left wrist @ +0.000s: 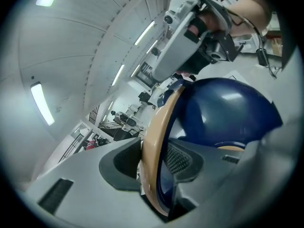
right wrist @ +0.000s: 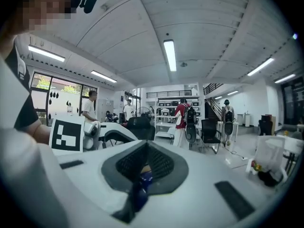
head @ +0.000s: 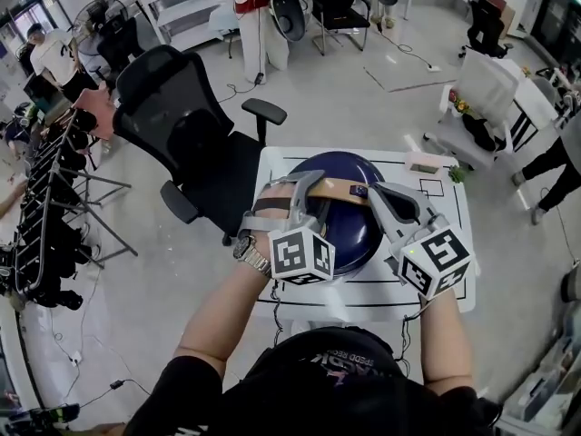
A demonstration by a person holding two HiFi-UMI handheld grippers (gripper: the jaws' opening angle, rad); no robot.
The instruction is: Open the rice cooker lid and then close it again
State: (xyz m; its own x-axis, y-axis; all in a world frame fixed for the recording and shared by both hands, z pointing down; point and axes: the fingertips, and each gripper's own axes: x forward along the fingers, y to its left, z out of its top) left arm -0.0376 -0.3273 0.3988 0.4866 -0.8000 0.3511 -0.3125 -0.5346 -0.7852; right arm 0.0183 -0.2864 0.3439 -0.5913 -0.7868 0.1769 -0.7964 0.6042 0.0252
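A dark blue rice cooker point(head: 349, 230) with its domed lid down stands on the white table point(head: 454, 209). A tan handle point(head: 331, 192) arches over the lid. My left gripper point(head: 298, 192) reaches over the cooker's left side. The handle point(left wrist: 153, 141) runs between its jaws, lying against one pad with a thin gap to the other, so the left gripper point(left wrist: 159, 163) is open around it. My right gripper point(head: 379, 198) rests at the cooker's right shoulder, shut, with nothing held. In the right gripper view only a sliver of blue shows below the closed pads point(right wrist: 161, 163).
A black office chair point(head: 186, 130) stands close to the table's left edge. A small pinkish box point(head: 423, 162) lies at the table's far right corner. Racks of gear point(head: 45, 234) line the left wall, and people stand farther back in the room.
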